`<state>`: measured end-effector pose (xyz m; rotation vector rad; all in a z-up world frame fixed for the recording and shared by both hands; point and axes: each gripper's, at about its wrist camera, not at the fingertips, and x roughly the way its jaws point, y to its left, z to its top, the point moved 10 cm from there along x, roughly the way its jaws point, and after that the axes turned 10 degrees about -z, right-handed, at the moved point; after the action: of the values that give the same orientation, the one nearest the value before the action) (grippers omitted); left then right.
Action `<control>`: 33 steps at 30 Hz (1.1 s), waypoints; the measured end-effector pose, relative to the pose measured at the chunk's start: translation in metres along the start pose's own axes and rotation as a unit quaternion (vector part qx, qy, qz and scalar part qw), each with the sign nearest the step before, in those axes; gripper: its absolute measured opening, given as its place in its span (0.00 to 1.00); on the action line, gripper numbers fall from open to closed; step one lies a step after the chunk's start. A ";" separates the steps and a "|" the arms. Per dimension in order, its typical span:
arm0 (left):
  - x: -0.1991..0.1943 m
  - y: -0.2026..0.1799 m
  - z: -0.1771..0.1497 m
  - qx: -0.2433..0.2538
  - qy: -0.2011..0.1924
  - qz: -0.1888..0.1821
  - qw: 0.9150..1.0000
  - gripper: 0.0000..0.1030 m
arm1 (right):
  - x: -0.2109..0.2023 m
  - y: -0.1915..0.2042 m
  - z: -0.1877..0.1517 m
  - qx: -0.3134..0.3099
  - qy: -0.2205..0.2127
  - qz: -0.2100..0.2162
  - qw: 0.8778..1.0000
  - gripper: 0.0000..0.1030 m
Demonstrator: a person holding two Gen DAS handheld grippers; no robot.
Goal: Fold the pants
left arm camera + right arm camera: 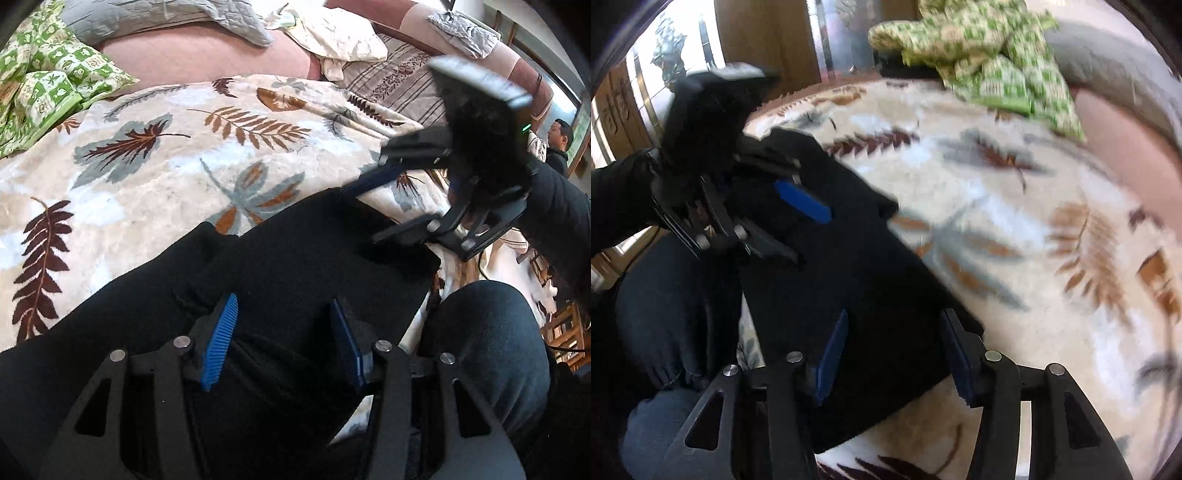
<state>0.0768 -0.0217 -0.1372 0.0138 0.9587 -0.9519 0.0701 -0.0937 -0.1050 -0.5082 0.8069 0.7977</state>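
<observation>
Black pants (pixel 295 273) lie folded in a thick pile on the leaf-print blanket (pixel 147 177). My left gripper (pixel 284 339) is open, its blue pads apart over the near part of the pile. My right gripper (pixel 897 358) is open over the pile's other end (pixel 849 280). In the left wrist view the right gripper (pixel 373 210) hangs open at the pile's far right edge. In the right wrist view the left gripper (pixel 786 225) sits open at the pile's far end. The right wrist view is blurred.
The leaf-print blanket (pixel 1015 229) covers a bed. A green checked quilt (pixel 44 74) and a grey pillow (pixel 159 14) lie at the head. My knee in dark jeans (pixel 491 350) is beside the bed edge. A person (pixel 557 144) stands at the far right.
</observation>
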 end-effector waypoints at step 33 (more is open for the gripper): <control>-0.200 0.105 -0.177 -0.552 -0.409 -0.062 0.724 0.80 | -0.069 0.032 0.016 0.252 -0.074 -0.132 0.956 0.80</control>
<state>-0.0151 0.2502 -0.1446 -1.3987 0.5435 -0.2767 0.0217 -0.0929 -0.0446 -0.0923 0.7489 0.3535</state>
